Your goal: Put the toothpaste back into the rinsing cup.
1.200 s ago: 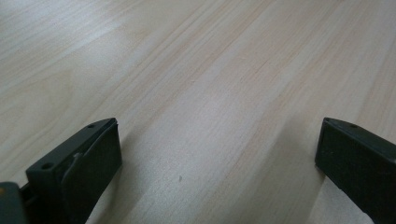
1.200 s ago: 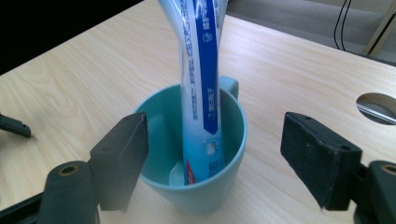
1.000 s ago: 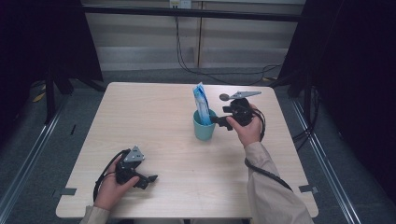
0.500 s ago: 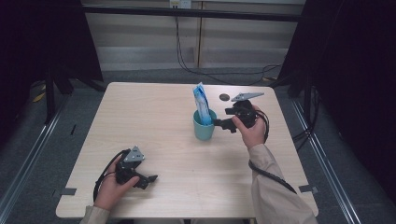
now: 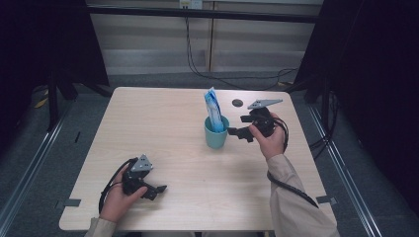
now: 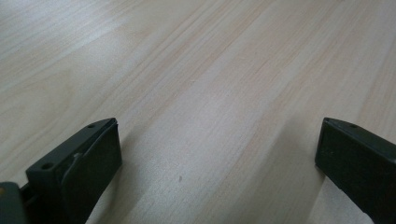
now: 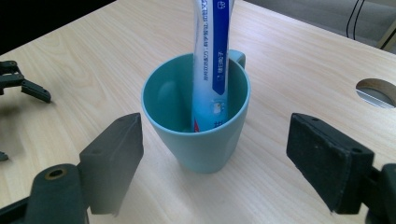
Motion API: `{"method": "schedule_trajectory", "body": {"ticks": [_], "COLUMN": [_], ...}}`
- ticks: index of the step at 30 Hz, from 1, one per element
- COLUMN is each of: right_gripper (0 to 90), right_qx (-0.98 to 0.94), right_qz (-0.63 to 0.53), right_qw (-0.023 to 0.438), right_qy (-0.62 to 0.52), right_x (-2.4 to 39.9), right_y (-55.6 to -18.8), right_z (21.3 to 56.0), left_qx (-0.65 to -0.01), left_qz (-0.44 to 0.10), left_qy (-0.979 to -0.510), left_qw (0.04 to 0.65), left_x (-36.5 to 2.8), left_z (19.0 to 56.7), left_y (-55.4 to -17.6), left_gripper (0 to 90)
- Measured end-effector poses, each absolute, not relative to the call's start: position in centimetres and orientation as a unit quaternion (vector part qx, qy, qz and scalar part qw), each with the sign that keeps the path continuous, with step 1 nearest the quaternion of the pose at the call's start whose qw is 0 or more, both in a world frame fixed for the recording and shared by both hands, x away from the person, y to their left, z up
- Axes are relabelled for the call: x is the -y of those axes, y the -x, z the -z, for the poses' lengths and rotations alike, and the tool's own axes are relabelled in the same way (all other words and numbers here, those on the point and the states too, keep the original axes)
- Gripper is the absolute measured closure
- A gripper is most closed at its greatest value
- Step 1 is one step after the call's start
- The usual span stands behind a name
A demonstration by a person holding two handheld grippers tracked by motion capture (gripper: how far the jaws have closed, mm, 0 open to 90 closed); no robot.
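A teal mug (image 5: 216,133) stands right of the table's middle, with a blue and white tube (image 5: 213,108) upright in it. My right gripper (image 5: 238,126) is just right of the mug, open and pointing at it, with nothing held. In the right gripper view the mug (image 7: 201,126) and tube (image 7: 212,51) sit just ahead of the right gripper (image 7: 219,161), whose jaws stand wide apart on either side. My left gripper (image 5: 157,191) rests near the front left edge, and in its own view the left gripper (image 6: 215,163) is open over bare wood.
The light wooden table (image 5: 163,118) has a round cable hole (image 5: 237,102) behind the mug, and the hole (image 7: 376,91) also lies to the mug's right in the right gripper view. Black curtains and floor rails flank the table. Cables trail from both grippers.
My right gripper has drawn back slightly to the right, away from the mug. The left gripper, mug and tube have stayed put.
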State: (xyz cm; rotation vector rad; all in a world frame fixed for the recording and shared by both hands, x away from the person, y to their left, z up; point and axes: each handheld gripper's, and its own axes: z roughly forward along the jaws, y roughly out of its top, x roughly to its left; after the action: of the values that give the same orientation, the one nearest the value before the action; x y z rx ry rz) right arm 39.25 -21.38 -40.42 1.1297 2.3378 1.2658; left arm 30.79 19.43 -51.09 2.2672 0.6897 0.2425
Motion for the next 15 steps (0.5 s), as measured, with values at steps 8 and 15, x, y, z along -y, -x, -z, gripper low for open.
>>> {"method": "schedule_trajectory", "body": {"ticks": [8, 15], "right_gripper": [18.2, 18.2], "right_qx": [-0.806, -0.809], "right_qz": [-0.433, -0.430], "right_qw": [0.125, 0.123], "right_qy": [-0.383, -0.380], "right_x": [21.68, 22.23], "right_y": [-38.68, -38.18], "right_z": [40.31, 40.52], "left_qx": [-0.269, -0.269], "left_qz": [-0.094, -0.095], "left_qy": [-0.884, -0.884], "left_qw": [0.371, 0.370], "left_x": [-19.43, -19.44], "left_z": [51.09, 51.09], "left_y": [-30.79, -30.80], "left_gripper": [0.1, 0.1]}}
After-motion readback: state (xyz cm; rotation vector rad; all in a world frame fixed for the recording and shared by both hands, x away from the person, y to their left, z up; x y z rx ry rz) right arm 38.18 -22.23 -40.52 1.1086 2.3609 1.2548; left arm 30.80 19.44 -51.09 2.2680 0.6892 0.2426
